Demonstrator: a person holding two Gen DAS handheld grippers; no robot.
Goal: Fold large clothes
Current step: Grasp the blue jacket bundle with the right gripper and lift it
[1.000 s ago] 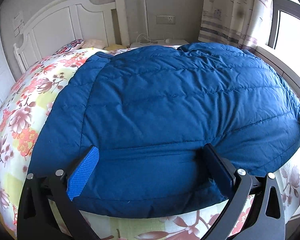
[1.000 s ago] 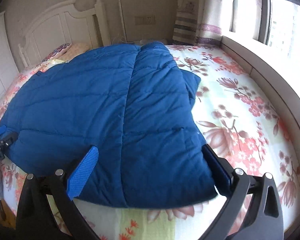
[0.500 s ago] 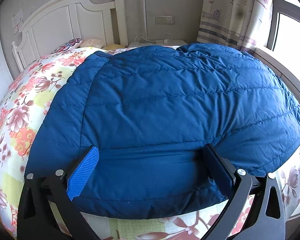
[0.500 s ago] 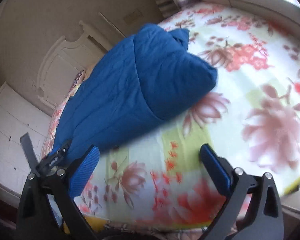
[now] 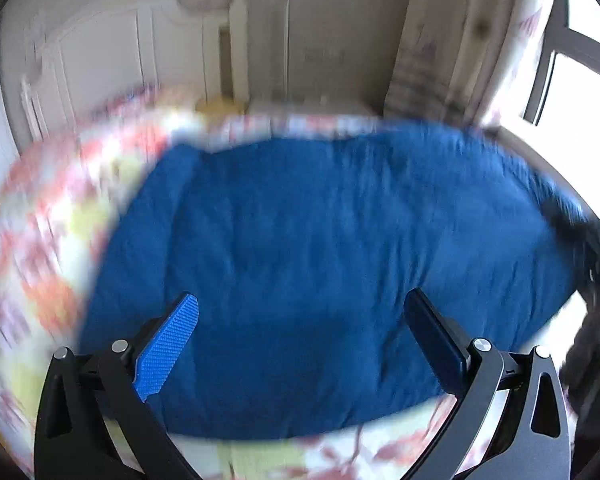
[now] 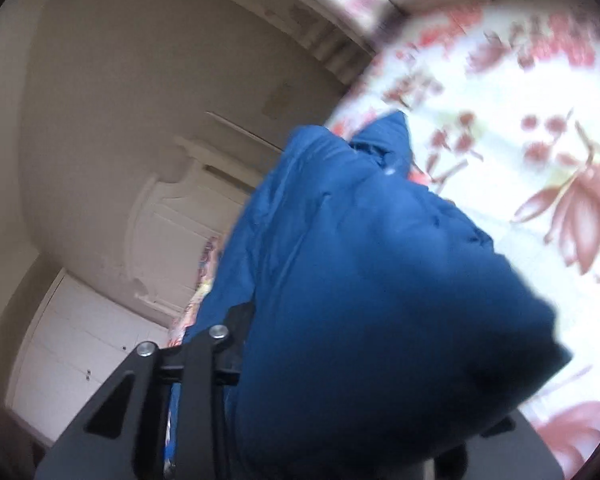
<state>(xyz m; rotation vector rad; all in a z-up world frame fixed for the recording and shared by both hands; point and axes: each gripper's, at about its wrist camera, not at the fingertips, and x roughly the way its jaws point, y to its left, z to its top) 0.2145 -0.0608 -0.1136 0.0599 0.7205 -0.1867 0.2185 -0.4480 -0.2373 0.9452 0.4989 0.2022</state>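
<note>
right gripper (image 6: 340,420) rolled, jaws just closed on jacket (image 6: 380,300) (corner bunched)

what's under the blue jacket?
The blue jacket lies on a floral bedsheet, which shows around its edges in both views. What the sheet looks like directly beneath it, and anything else lying there, is covered.

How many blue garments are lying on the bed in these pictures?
1. A single blue padded jacket lies spread over the floral bedsheet; the right wrist view shows the same jacket, bunched close to the camera. Anything under it is hidden.
</note>
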